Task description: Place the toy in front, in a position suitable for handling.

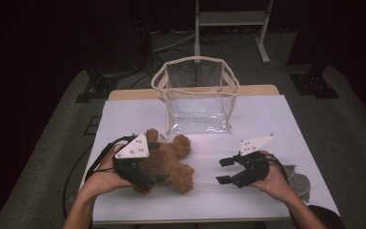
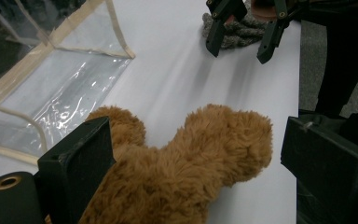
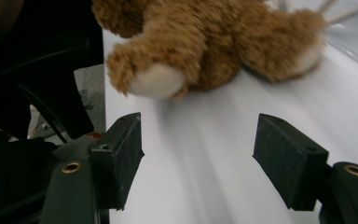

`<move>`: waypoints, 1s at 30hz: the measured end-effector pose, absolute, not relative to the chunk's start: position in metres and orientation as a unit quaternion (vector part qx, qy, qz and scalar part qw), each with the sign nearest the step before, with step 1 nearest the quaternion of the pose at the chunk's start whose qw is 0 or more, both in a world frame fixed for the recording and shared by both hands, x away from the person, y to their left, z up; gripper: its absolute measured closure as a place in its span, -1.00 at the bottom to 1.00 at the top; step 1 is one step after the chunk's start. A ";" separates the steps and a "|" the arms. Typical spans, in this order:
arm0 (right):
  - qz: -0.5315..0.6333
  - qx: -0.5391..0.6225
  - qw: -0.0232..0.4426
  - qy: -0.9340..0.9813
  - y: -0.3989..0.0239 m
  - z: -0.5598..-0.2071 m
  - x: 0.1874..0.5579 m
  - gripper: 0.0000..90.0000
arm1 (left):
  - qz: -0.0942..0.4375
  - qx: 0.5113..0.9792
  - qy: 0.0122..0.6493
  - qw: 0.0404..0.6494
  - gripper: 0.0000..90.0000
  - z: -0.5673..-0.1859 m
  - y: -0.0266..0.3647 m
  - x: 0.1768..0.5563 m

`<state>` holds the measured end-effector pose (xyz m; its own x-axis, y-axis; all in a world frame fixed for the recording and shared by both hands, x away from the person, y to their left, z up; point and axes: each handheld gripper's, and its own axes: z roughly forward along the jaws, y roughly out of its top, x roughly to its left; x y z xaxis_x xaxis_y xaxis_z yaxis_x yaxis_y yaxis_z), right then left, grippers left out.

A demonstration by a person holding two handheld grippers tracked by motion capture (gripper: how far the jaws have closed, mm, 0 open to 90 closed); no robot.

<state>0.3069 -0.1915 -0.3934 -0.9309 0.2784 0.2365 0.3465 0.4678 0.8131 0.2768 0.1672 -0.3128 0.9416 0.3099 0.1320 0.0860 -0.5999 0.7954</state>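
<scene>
Jaws wide on the left gripper [image 1: 148, 168], straddling the brown teddy bear [image 1: 171, 164] for a grab. Right gripper [image 1: 225, 170] hangs open, empty, near the clear bag [image 1: 196, 98].

A white-covered table [image 1: 267, 119] bears a teddy bear [image 1: 171, 164], clear bag [image 1: 198, 102], and grey cloth [image 1: 299, 183].

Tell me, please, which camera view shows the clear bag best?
The high view: the clear bag stands whole and open-topped behind the teddy bear. The left gripper view catches one lower corner with beige trim; the right gripper view shows a blurred sliver at its top right edge.
</scene>
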 end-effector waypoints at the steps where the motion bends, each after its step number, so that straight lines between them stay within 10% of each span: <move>1: -0.481 -0.175 0.038 -0.858 -0.185 -0.391 0.308 -0.31 | 0.131 0.885 0.112 0.433 -0.81 -0.313 0.170 0.277; 21: -0.441 -0.105 0.067 -0.889 -0.081 -0.378 0.327 -0.28 | 0.151 0.881 0.135 0.428 -0.81 -0.310 0.205 0.275; 30: -0.404 -0.124 0.076 -0.903 -0.073 -0.400 0.326 0.16 | 0.160 0.878 0.149 0.426 -0.81 -0.311 0.224 0.274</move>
<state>0.3256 -0.0732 -0.3997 -0.9578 0.1615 0.2378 0.2850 0.6425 0.7113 0.2736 0.2243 -0.3114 0.9039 0.3988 0.1545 0.1255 -0.5928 0.7955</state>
